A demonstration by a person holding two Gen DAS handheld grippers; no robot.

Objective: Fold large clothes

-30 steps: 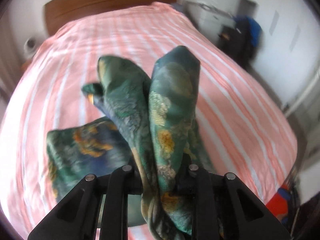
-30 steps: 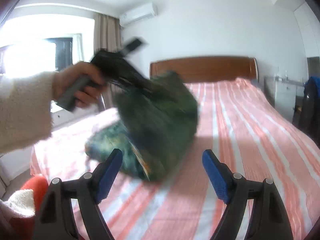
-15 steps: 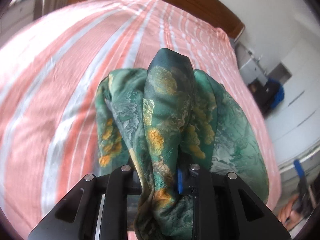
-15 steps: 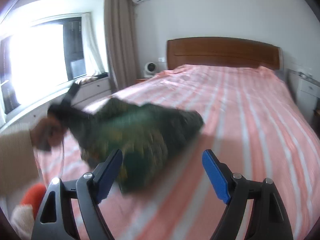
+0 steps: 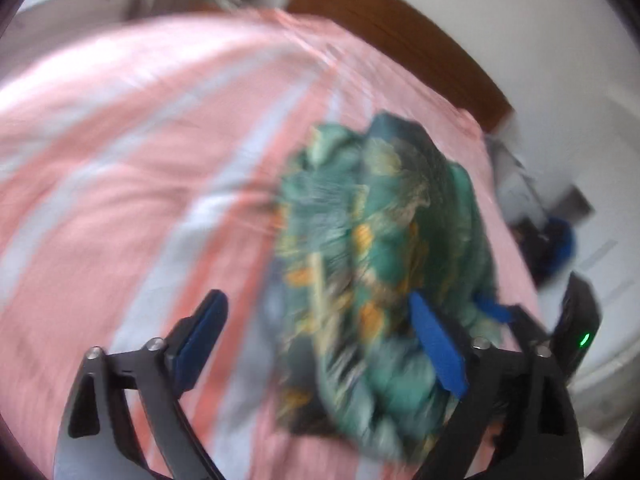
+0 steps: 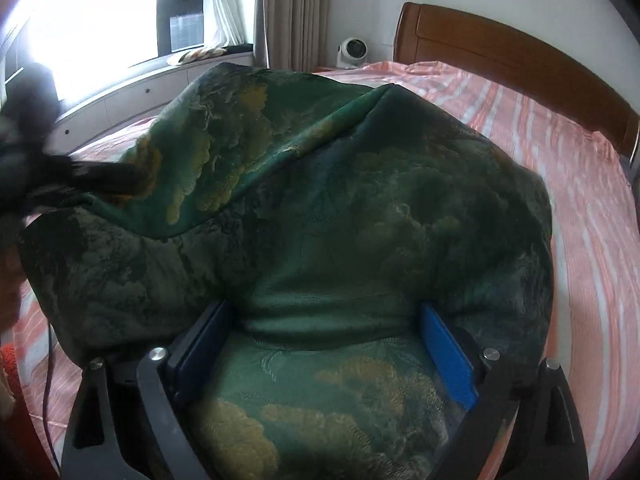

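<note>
A green garment with gold and orange print [image 5: 376, 264] lies bunched on the bed with the pink and white striped sheet [image 5: 120, 168]. In the blurred left wrist view my left gripper [image 5: 324, 344] is open, its blue pads wide apart, with the garment lying just ahead and to the right. In the right wrist view the garment [image 6: 320, 208] fills the middle. My right gripper [image 6: 324, 352] is open, with a fold of the cloth lying between its blue pads. The left gripper [image 6: 104, 178] shows dark and blurred at the garment's left edge.
A wooden headboard [image 6: 500, 52] stands at the bed's far end. A window with curtains [image 6: 292, 12] and a white sill lies to the left, a small white fan [image 6: 352, 52] beside the bed. Dark furniture and a blue item [image 5: 560, 240] stand to the right.
My left gripper has opened and let go of the garment, which now lies on the bed. My right gripper has moved in until the cloth sits between its open pads.
</note>
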